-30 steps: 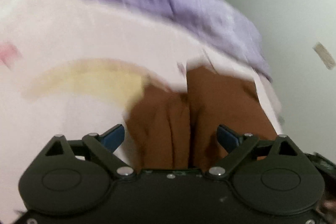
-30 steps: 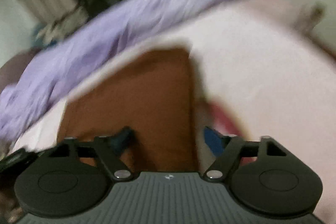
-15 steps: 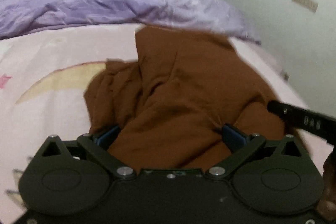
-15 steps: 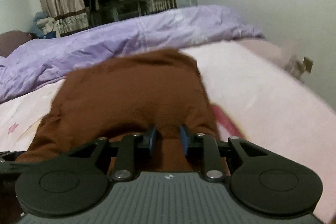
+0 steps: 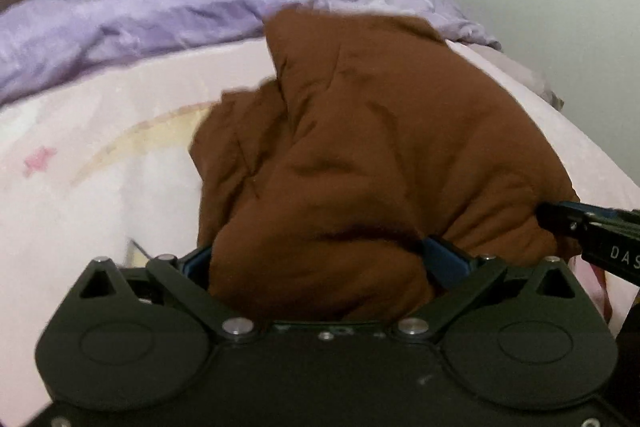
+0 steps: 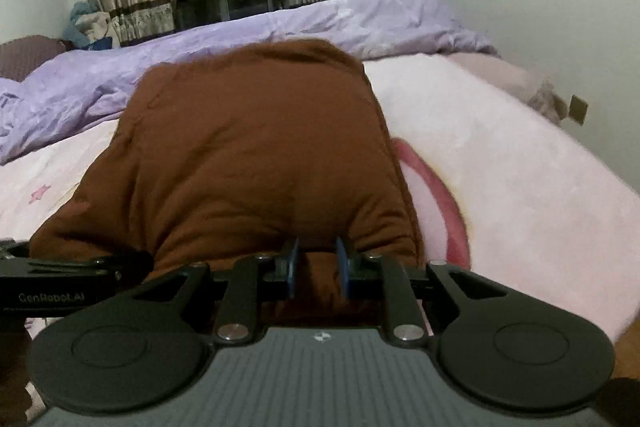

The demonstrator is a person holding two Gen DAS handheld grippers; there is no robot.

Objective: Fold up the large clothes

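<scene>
Now that the brown garment [image 6: 256, 155] has lifted off the bed [image 6: 500, 163], folding can proceed.
Right gripper [image 6: 316, 267] jaws pinch its edge nearly closed; left gripper [image 5: 320, 259] jaws gape wide around bunched cloth.

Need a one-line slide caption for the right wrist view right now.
Right gripper pinches the near edge of the brown garment on the pink bedsheet; lavender duvet behind.
</scene>
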